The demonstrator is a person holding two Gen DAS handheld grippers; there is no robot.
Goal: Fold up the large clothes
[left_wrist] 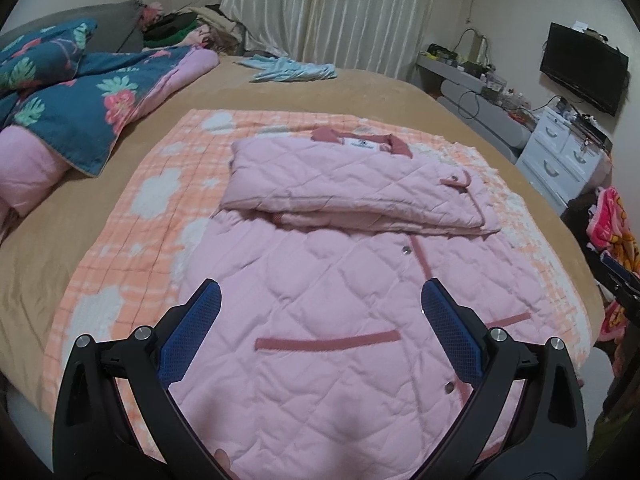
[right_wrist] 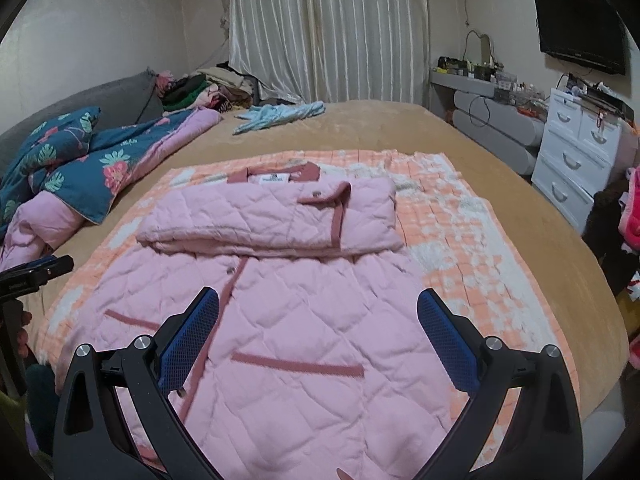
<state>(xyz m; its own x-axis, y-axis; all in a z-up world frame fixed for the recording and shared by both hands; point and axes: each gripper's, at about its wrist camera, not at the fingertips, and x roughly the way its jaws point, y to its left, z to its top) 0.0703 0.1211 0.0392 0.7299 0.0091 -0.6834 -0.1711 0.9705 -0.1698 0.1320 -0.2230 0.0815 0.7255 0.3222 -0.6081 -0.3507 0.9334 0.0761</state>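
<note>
Landmark: pink quilted jacket with dusty-rose trim (left_wrist: 328,280), lying front-up on the bed.
Jacket position: spread flat on an orange-and-white checked blanket (left_wrist: 132,216), which covers the tan bedspread (left_wrist: 360,84).
Jacket fold: both sleeves lie folded across its chest in a thick band (left_wrist: 348,188) just below the rose collar (left_wrist: 360,140); the lower body with its two rose pocket strips stays flat.
Left gripper (left_wrist: 320,300): jaws spread wide, holding nothing, above the jacket's lower left half.
Right gripper (right_wrist: 318,308): jaws also spread wide and empty, above the jacket's lower right half.
Left of jacket: teal floral quilt with pink lining (left_wrist: 80,96), bunched up.
Beyond jacket: crumpled light-blue garment (left_wrist: 296,70), well apart, before the cream curtains (left_wrist: 332,4).
Right of jacket: white drawer unit (right_wrist: 576,152) beside the bed, black screen (right_wrist: 580,28) on the wall above.
</note>
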